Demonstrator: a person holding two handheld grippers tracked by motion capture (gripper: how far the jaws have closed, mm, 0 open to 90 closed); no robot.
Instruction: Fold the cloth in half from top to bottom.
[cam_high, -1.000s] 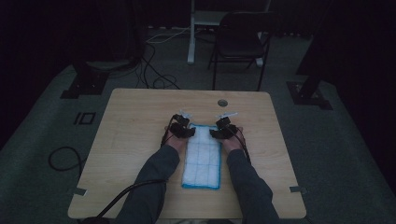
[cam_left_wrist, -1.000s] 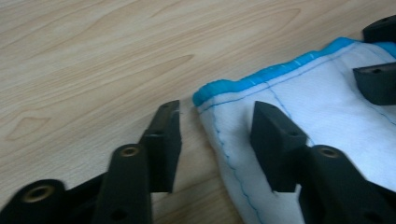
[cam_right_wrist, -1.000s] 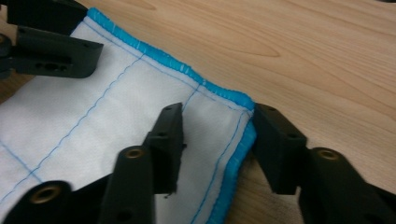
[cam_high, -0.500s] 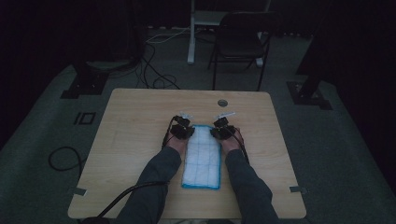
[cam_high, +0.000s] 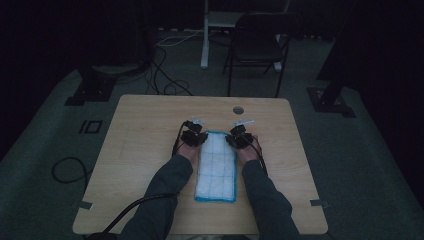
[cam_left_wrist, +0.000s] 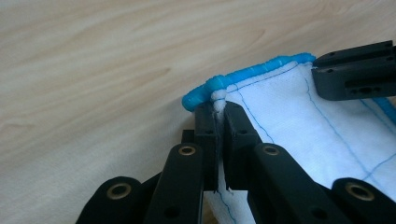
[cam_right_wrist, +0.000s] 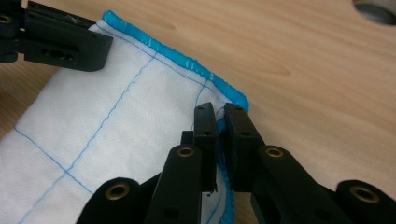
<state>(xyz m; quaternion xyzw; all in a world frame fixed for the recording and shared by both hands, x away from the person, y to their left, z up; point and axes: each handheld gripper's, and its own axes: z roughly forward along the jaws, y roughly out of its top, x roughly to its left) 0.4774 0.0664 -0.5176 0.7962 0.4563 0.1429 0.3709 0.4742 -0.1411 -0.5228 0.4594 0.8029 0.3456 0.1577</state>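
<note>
Nearest to you, your two sleeves come in low over the counter (cam_high: 135, 150), one on each side of the white cloth with the blue edge (cam_high: 216, 167). The cloth lies flat in the middle of the counter, long side pointing away from you, with its near end close to you.

A little farther out, your hands sit at the far end of the cloth. Your left hand-held gripper (cam_left_wrist: 218, 122) has just been closing and is now clamped on the far left corner of the cloth; you can see the white fold and blue trim pinched between the pads. Your right hand-held gripper (cam_right_wrist: 220, 125) has just been closing too, and it is clamped on the far right corner in the same way.

Both hands are low, wrists level, each gripper pointing away from you and a bit inward.

To do this step well, I think you should keep both grips tight and lift both corners together, at the same speed. Keep your hands the same way apart, so the edge stays straight and does not sag. Go slow, because each bite is small and a corner could slip out.

Far past your hands, there is a round hole (cam_high: 238, 109) in the counter, and a dark chair (cam_high: 257, 47) on the floor beyond.
</note>
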